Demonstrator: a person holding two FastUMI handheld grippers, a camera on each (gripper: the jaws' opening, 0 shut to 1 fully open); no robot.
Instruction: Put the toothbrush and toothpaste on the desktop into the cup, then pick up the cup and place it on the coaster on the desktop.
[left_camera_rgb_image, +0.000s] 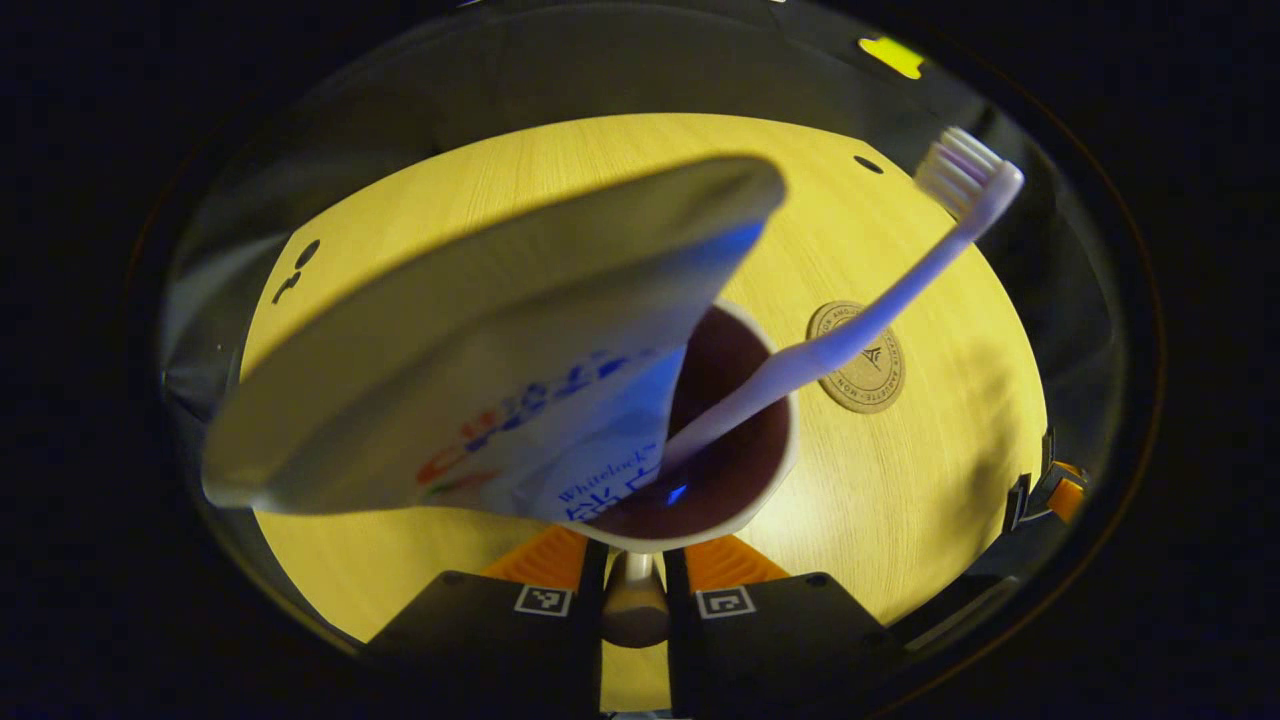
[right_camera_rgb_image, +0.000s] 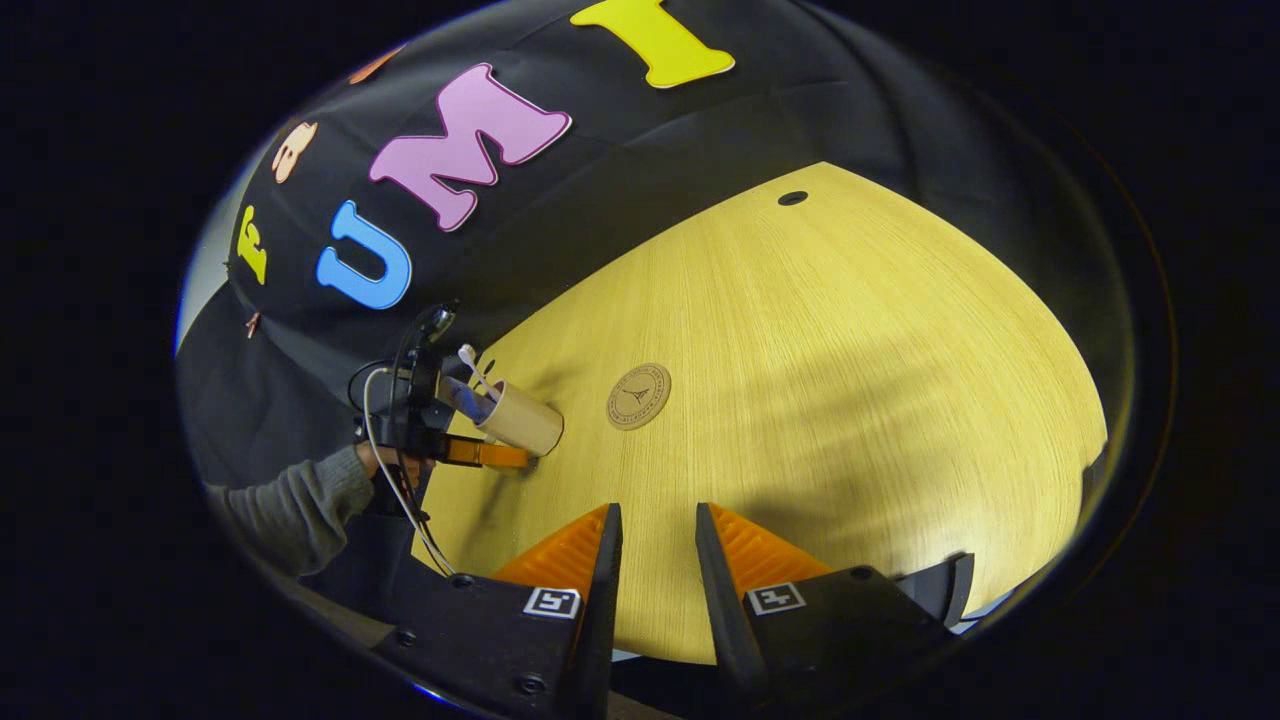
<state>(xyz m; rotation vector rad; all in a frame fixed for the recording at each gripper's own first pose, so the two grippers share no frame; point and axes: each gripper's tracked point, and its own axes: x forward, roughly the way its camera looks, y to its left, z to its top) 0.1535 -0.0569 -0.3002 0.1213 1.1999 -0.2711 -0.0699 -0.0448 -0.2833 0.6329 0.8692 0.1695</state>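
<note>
Left gripper (left_camera_rgb_image: 634, 590) is clamped on the cup (left_camera_rgb_image: 770, 490): both fingers press its near wall, with the rim sitting right between them. Cup opening faces the camera in the left gripper view, dark inside. Toothpaste (left_camera_rgb_image: 480, 350) tube stands in the cup, its flat crimped end leaning up and left toward the lens, its lower end down inside. Toothbrush (left_camera_rgb_image: 880, 320) is in there too, handle in the cup, bristle head sticking out up and to the right. Coaster (left_camera_rgb_image: 857, 357) lies flat on the desktop (left_camera_rgb_image: 950, 470), beyond the cup and a bit right, apart from it; the toothbrush handle crosses in front of it in this view.

Right gripper (right_camera_rgb_image: 656, 540) is released, jaws apart with bare desktop between them, gripping nothing. In the right gripper view the cup (right_camera_rgb_image: 525, 418) sits at the left side of the desktop near the booth wall, held by the left gripper with a sleeved hand (right_camera_rgb_image: 372, 462) behind it. Coaster (right_camera_rgb_image: 639, 396) is just right of the cup, not touching. Can't tell whether the cup base is on the wood or lifted.
</note>
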